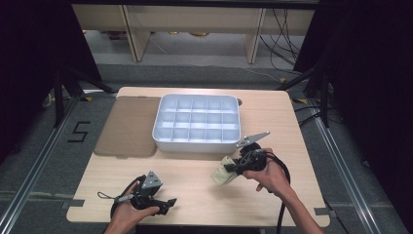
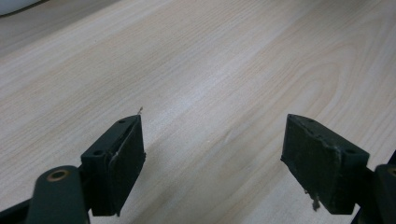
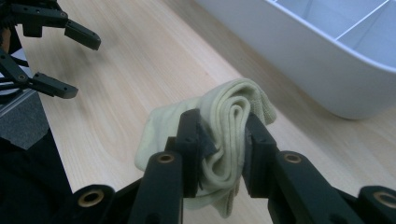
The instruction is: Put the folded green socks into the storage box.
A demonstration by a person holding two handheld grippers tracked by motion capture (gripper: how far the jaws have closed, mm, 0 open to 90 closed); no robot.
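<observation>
A rolled pale yellow sock [image 3: 229,126] is pinched between the jaws of my right gripper [image 3: 223,140], which is shut on it. In the high view the sock [image 1: 223,172] hangs just above the table, in front of the white divided tray [image 1: 197,141], with the right gripper [image 1: 233,168] pointing left. My left gripper [image 1: 168,204] lies near the table's front edge at the left, open with nothing between its jaws. Its two black pads [image 2: 121,163] stand wide apart over bare wood in the left gripper view [image 2: 212,161]. The left gripper [image 3: 70,60] also appears far off in the right gripper view.
The white tray [image 3: 322,79] has many small compartments, all bare. A translucent brown lid [image 1: 126,127] lies flat to the tray's left. Black cables trail from both grippers. The wooden table [image 1: 195,190] ends close below the hands.
</observation>
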